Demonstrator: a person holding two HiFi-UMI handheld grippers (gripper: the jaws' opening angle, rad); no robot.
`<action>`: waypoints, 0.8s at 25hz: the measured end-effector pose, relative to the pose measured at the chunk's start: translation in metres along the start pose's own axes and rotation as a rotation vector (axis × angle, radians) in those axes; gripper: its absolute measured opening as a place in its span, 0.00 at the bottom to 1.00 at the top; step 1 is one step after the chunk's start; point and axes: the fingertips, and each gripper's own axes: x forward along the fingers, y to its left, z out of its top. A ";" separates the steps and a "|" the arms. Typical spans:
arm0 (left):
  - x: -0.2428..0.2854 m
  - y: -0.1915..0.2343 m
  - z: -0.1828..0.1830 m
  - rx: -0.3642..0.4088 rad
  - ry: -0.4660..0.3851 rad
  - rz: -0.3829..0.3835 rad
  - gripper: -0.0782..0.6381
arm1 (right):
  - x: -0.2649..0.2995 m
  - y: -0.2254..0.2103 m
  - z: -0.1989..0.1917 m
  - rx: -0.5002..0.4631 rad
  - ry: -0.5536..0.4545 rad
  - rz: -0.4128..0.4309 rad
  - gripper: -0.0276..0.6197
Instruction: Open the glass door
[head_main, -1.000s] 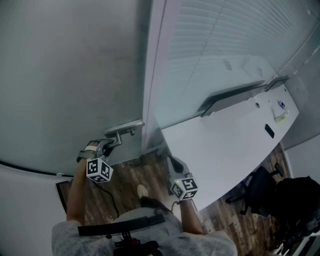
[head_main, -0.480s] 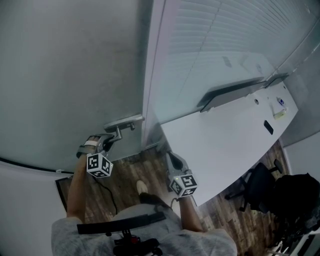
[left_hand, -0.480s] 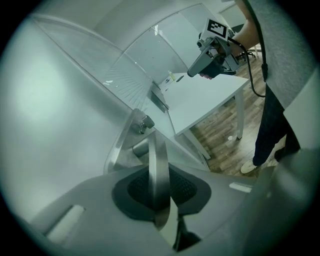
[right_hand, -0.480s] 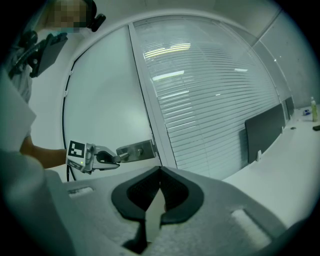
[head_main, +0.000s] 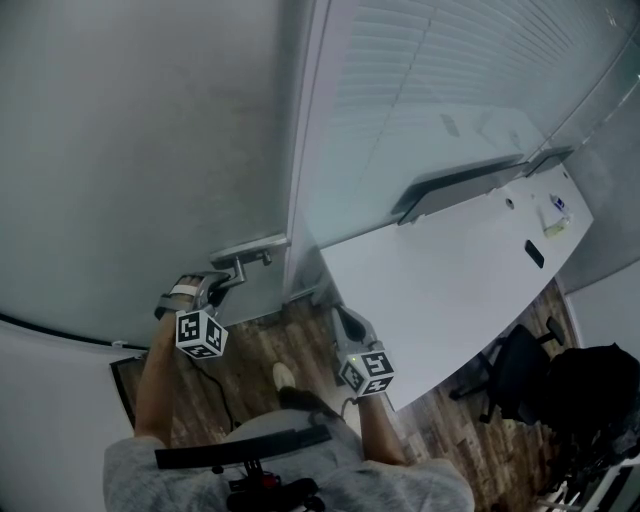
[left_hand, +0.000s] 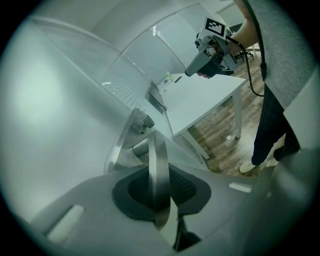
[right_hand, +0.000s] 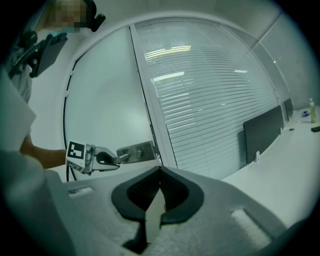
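The frosted glass door (head_main: 150, 150) fills the left of the head view, with a metal handle plate (head_main: 250, 248) by its right edge. My left gripper (head_main: 225, 283) is shut on the metal lever handle (left_hand: 159, 170). Its jaws have just been closing, and the lever stands upright between the dark pads. The right gripper view shows the same grip (right_hand: 107, 159) beside the plate (right_hand: 137, 151). My right gripper (head_main: 335, 310) hangs free right of the door frame (head_main: 305, 150); it is shut with nothing between its pads (right_hand: 160, 187).
A white desk (head_main: 450, 290) stands to the right along a glass wall with blinds (head_main: 420, 80), bearing a dark monitor (head_main: 455, 190). A black office chair (head_main: 520, 375) sits beyond it. The floor (head_main: 250, 350) is wood, and a cable trails beneath the left arm.
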 end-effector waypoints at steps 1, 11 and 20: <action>0.000 -0.003 0.000 0.001 -0.002 -0.001 0.18 | 0.000 0.000 -0.002 -0.002 0.000 0.000 0.05; -0.008 -0.016 0.006 0.021 -0.021 -0.008 0.18 | -0.009 0.009 -0.006 -0.005 -0.005 -0.002 0.05; -0.020 -0.032 0.013 0.043 -0.037 -0.014 0.18 | -0.028 0.016 -0.012 -0.009 -0.012 -0.012 0.05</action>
